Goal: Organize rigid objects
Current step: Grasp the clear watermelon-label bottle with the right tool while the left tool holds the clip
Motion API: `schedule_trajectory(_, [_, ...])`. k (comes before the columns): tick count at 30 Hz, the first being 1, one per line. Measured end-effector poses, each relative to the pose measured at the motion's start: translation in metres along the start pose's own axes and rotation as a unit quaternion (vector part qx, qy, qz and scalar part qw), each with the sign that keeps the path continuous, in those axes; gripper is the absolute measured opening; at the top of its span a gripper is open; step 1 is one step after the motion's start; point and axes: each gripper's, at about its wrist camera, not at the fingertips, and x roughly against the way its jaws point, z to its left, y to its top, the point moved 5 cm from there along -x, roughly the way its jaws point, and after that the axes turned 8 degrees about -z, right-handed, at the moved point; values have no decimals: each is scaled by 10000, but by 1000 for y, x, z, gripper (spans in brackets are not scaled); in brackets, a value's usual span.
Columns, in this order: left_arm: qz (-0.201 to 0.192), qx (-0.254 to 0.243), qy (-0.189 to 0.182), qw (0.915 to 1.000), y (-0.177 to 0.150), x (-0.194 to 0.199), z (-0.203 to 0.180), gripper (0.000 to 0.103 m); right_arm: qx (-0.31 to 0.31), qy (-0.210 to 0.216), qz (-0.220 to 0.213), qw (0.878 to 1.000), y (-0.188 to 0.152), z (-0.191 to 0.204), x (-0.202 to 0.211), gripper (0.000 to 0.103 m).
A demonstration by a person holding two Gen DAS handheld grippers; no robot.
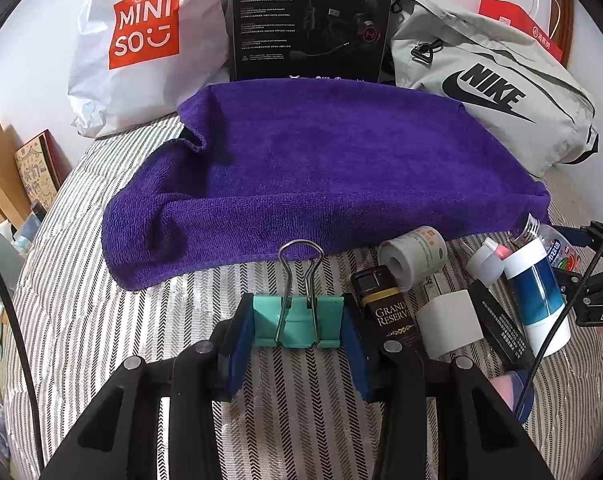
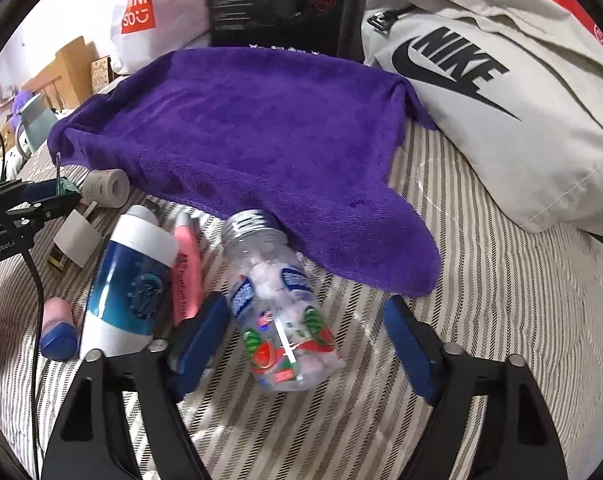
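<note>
Evidently early: we note left gripper (image 1: 297, 326) jaws clenched on teal metal binder clip (image 1: 298, 320); right gripper (image 2: 305, 344) jaws released round clear plastic candy bottle (image 2: 279, 304); purple towel (image 1: 317, 168) bare, approx. all items unsorted.

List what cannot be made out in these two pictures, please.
- Whatever lies under the purple towel, both views: the cloth hides it.
- Headset box top, left wrist view: cut off by the edge.
- Clear bottle label text, right wrist view: too small.
- Red paper bag, left wrist view: behind the Nike bag.
</note>
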Motion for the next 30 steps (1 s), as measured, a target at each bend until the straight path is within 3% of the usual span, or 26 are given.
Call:
schedule_trajectory(7, [0, 8, -3, 10000, 0, 0, 0, 39, 8, 150, 95, 9998, 2, -6, -8, 100])
schedule_trajectory(13, [10, 10, -9, 10000, 1, -1, 0, 39, 73, 149, 95, 9998, 1, -5, -8, 100])
schedule_trajectory(19, [-2, 9, -4, 10000, -1, -1, 1, 40, 377, 339, -73, 9987, -2, 6, 3, 75])
schedule_trajectory(22, [9, 5, -31, 10000, -1, 0, 1, 39, 420, 497, -95, 9978, -1, 10, 6, 45])
schedule_trajectory(30, [-28, 8, -27, 10000, -1, 0, 0, 39, 462, 538, 28, 9975, -4, 15, 9, 46])
